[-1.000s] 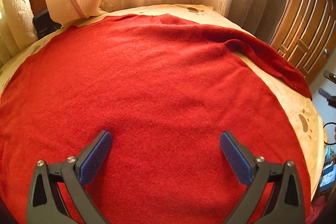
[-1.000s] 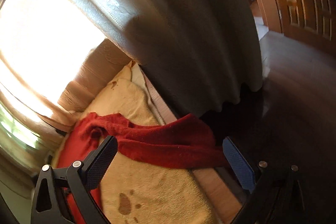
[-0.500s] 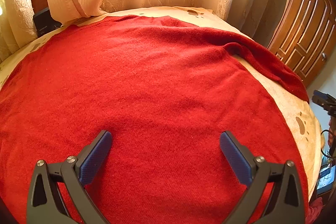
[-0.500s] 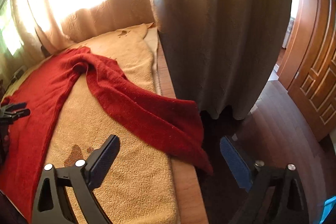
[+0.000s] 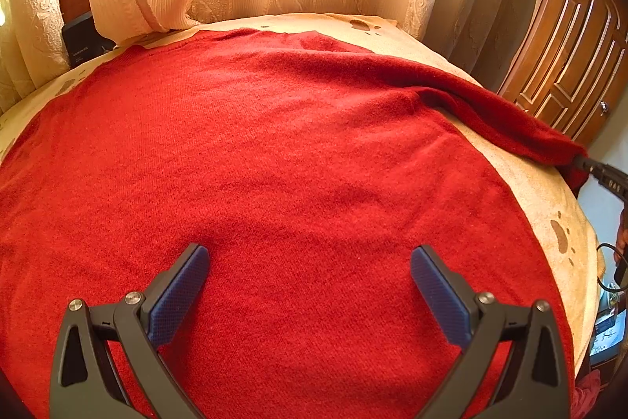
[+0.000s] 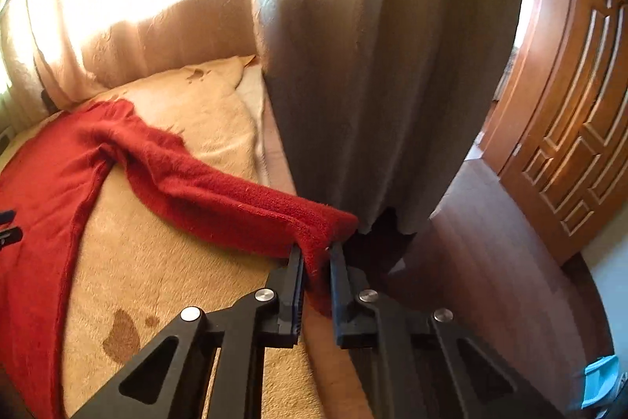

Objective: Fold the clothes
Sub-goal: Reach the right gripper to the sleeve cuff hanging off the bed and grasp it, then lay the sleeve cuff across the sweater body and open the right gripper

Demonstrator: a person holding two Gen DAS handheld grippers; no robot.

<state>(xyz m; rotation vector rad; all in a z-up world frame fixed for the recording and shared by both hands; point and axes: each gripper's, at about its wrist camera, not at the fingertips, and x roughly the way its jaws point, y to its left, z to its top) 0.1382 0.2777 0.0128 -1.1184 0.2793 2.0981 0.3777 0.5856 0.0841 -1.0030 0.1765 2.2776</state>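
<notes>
1. The right gripper [image 6: 316, 254] is clamping the cuff end of the sleeve [image 6: 219, 191]; its jaws have just been closing, and the red knit is bunching between the pads and hanging slightly below them. Judgement: the grip sits at the sleeve's end so that the whole sleeve can be carried over the body in one fold.
2. The left gripper [image 5: 310, 285] is hovering with jaws spread wide and nothing between the pads. The sweater [image 5: 274, 152] is lying flat directly under and ahead of them. Judgement: this gripper is standing by to pin the body.
3. Ahead of the right jaws, the sleeve is running back to the shoulder as a thick, fuzzy, rounded band.
4. The sweater is resting on a beige blanket [image 6: 165, 262], plush, with brown paw-shaped marks.
5. Beyond both jaws, curtains [image 6: 373, 65] are hanging in soft vertical pleats; a carved wooden door [image 6: 569, 128] is standing to the right.
</notes>
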